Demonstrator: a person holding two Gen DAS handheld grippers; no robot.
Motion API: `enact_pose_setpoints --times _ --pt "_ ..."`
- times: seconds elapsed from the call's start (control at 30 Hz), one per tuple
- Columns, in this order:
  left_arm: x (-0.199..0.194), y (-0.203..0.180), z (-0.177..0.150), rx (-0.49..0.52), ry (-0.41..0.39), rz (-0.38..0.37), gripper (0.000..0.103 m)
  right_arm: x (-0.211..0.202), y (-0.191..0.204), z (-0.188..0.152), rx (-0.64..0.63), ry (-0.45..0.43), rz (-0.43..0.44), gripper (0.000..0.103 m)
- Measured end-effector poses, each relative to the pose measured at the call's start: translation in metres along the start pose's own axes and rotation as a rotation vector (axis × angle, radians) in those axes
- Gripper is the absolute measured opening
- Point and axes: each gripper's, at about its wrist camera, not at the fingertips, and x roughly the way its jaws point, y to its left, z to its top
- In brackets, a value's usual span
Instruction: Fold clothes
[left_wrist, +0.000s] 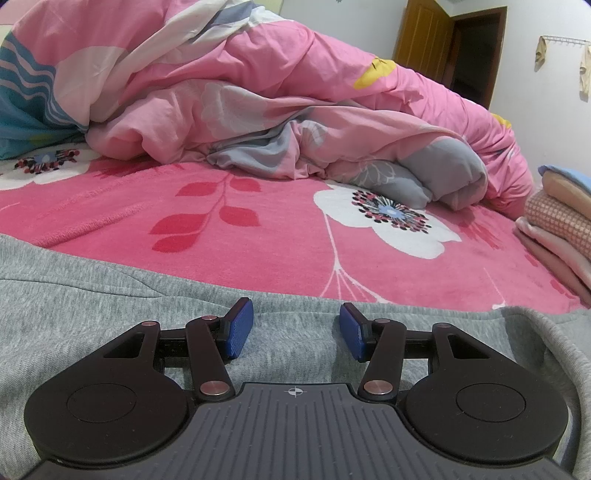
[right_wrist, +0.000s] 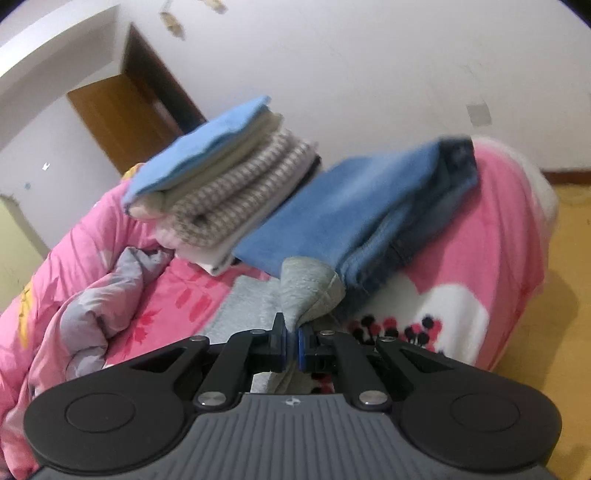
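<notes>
1. While the grey garment (left_wrist: 110, 295) lies spread across the pink flowered bed (left_wrist: 258, 236), we judge the fold only partly made: one end is lifted, the rest lies flat and unfolded.
2. We see the left claw (left_wrist: 296, 330) at six o'clock in its own view, its blue pads (left_wrist: 240, 328) spread apart with nothing between them, hovering just over or resting on the grey cloth; we cannot tell which.
3. We see the right claw (right_wrist: 291, 345) pressed together and pinching a hemmed end of the same grey garment (right_wrist: 306, 291), which stands up from the jaws toward twelve o'clock, perhaps a cuff or a corner.
4. From that pinch the cloth trails down toward ten o'clock onto the bed (right_wrist: 461, 229), so the garment is partly held and partly lying.
5. At ten o'clock in the right view we find a neat stack of folded clothes (right_wrist: 221, 177), blue on top, striped beneath; at one o'clock, just beside it, lie folded jeans (right_wrist: 351, 214). We take these as work already finished.
6. The same stack (left_wrist: 557, 218) shows at three o'clock in the left view, well apart from the grey piece.
7. The rumpled pink quilt (left_wrist: 258, 92) fills eleven to one o'clock there, clear of the work area.
8. What is left, as we judge it: carry the pinched end over, square the garment, then add it to the stack.
</notes>
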Motion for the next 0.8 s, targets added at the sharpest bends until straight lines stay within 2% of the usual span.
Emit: enact_pose_setpoints --times 0.07,0.13,0.27,0.33,0.47,0.63,0.73,0.8 --pt "0.000 0.000 0.000 -0.001 0.000 0.000 0.052 0.001 -0.009 0.003 0.028 0.027 -0.034 0.010" --pt "0.000 0.000 0.000 -0.001 0.000 0.000 0.052 0.000 -0.023 0.003 0.096 0.050 -0.058 0.019" --pt "0.000 0.000 0.000 0.001 0.000 0.001 0.052 -0.023 -0.043 0.003 0.165 -0.014 -0.123 0.026" --pt "0.000 0.000 0.000 0.002 0.000 0.002 0.052 -0.035 -0.047 0.003 0.176 -0.012 -0.111 0.028" --pt "0.000 0.000 0.000 0.000 0.000 0.002 0.052 -0.039 -0.027 -0.014 0.165 0.201 0.078 0.029" --pt "-0.001 0.001 0.001 -0.009 -0.002 -0.004 0.052 -0.019 0.037 -0.070 -0.005 0.527 0.284 0.028" --pt "-0.001 0.003 0.001 -0.018 -0.002 -0.010 0.052 -0.002 0.050 -0.098 0.051 0.679 0.351 0.030" --pt "-0.001 0.004 0.001 -0.019 -0.002 -0.012 0.052 0.005 0.054 -0.113 0.066 0.749 0.352 0.036"
